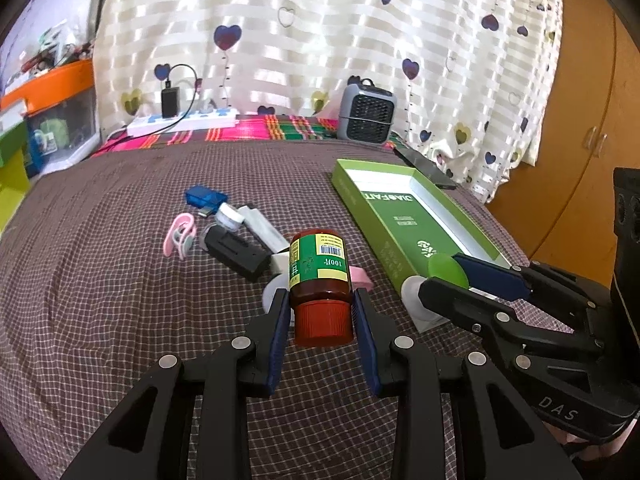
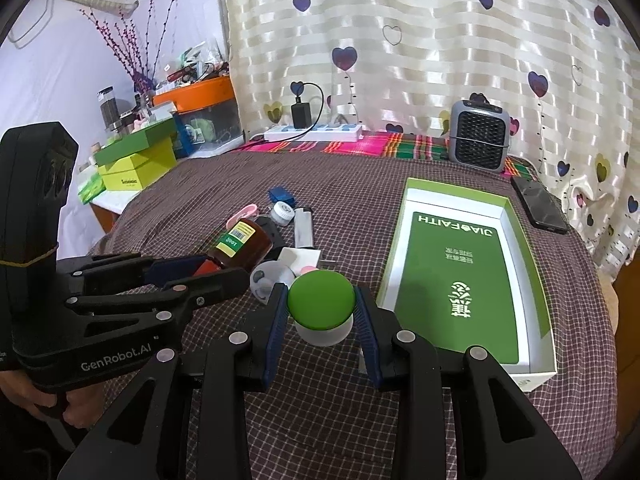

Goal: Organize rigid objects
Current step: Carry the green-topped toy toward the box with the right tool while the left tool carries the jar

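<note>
On the checked brown bedspread, both claws have a load: the left claw is clamped on the brown pill bottle near its red cap, and the right claw pinches a green-lidded white jar. Both sit just left of the open green box, whose interior looks bare. Loose pieces remain in a pile beyond. The pick-up step seems done; next, each item likely needs carrying over the box wall and releasing inside.
</note>
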Tool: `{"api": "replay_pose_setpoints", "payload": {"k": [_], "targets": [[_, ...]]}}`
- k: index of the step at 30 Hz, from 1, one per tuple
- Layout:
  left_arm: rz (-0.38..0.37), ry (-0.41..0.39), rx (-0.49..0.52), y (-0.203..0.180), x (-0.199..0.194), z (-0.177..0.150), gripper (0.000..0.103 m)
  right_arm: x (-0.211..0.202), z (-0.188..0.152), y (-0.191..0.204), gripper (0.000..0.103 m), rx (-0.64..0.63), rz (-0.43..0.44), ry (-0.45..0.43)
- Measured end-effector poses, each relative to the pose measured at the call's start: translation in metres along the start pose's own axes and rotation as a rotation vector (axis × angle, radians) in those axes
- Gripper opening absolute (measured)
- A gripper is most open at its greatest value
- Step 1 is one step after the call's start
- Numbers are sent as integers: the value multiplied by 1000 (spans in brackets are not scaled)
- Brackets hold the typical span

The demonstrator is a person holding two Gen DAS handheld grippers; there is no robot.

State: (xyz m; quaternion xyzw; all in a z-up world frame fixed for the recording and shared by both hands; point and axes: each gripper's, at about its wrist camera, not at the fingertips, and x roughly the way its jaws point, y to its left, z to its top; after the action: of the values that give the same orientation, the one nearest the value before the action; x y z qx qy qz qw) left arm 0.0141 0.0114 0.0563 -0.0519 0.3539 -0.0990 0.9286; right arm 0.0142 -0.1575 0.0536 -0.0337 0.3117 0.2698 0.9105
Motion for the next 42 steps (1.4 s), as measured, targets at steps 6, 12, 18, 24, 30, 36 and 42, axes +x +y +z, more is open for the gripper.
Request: {"api": "replay_pose_setpoints", "payload": {"k": [6, 12, 18, 24, 30, 36, 42], "targets": [[-12, 0, 20, -11, 2, 2, 31, -7, -1, -7, 35, 20, -8, -15], [-28, -4, 36, -22, 3, 5, 31, -13, -2, -14, 35, 38, -22, -27], [-50, -4, 53, -34, 7, 10, 31, -16, -1, -22, 35, 53, -36, -36], [-86, -7, 74, -47, 12, 15, 31, -18, 0, -34, 35, 76, -59, -46], [-117, -1, 88, -58, 20, 19, 31, -19, 1, -50, 35, 100, -90, -50], [-142, 19, 102, -70, 34, 21, 31, -18, -1, -64, 35, 124, -113, -45], [-160, 36, 111, -78, 45, 22, 31, -15, -3, -78, 35, 147, -130, -37]]}}
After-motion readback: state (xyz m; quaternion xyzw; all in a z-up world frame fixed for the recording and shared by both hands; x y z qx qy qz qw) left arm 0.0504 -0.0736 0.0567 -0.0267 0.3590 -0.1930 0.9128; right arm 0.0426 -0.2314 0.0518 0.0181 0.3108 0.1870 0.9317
